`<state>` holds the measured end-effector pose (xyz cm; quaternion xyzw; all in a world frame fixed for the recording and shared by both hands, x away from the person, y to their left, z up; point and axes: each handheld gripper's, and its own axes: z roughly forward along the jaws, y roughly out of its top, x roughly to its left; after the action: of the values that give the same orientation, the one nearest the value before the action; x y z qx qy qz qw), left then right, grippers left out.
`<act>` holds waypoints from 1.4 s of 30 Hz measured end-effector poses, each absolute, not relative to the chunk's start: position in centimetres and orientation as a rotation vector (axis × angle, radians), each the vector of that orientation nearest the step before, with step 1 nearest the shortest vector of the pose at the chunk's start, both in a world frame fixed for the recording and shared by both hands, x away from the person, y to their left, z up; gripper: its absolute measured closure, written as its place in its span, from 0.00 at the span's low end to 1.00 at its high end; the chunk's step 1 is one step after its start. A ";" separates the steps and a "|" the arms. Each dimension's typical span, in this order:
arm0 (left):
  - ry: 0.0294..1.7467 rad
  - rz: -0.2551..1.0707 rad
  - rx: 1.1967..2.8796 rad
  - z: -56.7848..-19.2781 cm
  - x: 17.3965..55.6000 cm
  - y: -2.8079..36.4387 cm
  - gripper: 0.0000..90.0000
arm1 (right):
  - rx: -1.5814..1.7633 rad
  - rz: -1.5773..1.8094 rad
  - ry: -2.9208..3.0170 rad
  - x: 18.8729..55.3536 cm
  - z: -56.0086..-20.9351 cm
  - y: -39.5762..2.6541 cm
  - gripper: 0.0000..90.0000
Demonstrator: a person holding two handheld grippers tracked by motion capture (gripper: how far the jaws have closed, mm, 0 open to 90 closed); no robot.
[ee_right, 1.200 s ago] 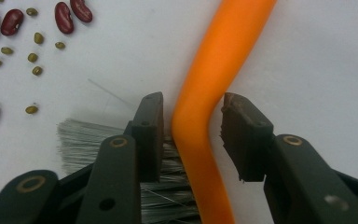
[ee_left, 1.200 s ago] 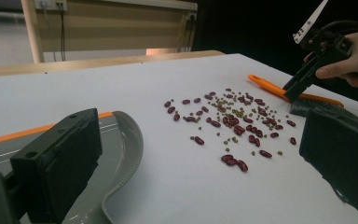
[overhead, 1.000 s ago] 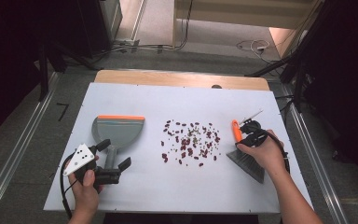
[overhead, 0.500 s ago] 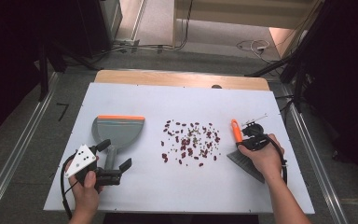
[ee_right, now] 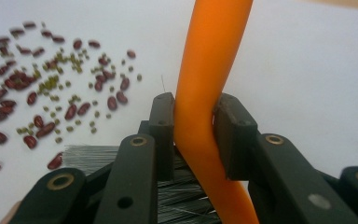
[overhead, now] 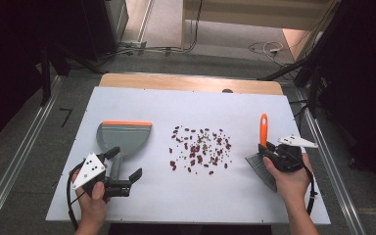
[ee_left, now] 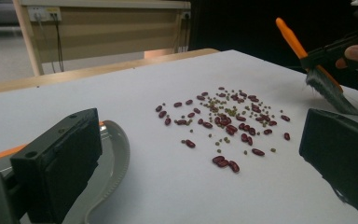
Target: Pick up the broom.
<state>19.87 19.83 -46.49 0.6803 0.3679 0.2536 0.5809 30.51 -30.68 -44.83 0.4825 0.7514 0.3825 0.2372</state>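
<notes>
The right tool (ee_right: 193,135) is clamped on the orange-handled brush (overhead: 263,131); the left tool (overhead: 125,171), jaws apart, straddles the grey plastic dustpan (overhead: 123,137). Hard sweeping may scatter the red beans (overhead: 199,149) off the white table (overhead: 274,107).

one dustpan (overhead: 123,138), one brush (overhead: 263,152), scattered beans (overhead: 199,149)

Your dustpan (overhead: 123,138) lies left on the table (overhead: 142,103), beans (overhead: 199,149) in the middle, brush (overhead: 263,147) right.
</notes>
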 end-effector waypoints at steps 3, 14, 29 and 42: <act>0.852 0.591 1.594 -46.4 19.8 19.6 0.00 | 1.305 1.153 1.992 29.5 -44.6 -31.2 0.76; 0.797 0.563 1.600 -46.0 19.4 18.4 0.01 | 1.173 1.429 1.834 26.7 -41.5 -30.7 0.76; 0.732 0.410 1.557 -44.6 18.8 14.9 0.07 | 0.959 1.599 1.926 23.8 -39.8 -22.4 0.76; 0.689 0.298 1.610 -44.6 18.2 10.8 0.16 | 0.845 1.689 1.998 21.7 -39.6 -17.2 0.76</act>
<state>18.24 10.75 -44.62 0.7032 0.3008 0.1302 0.6309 21.68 -17.18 -39.62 0.3013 0.7129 0.6026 0.1947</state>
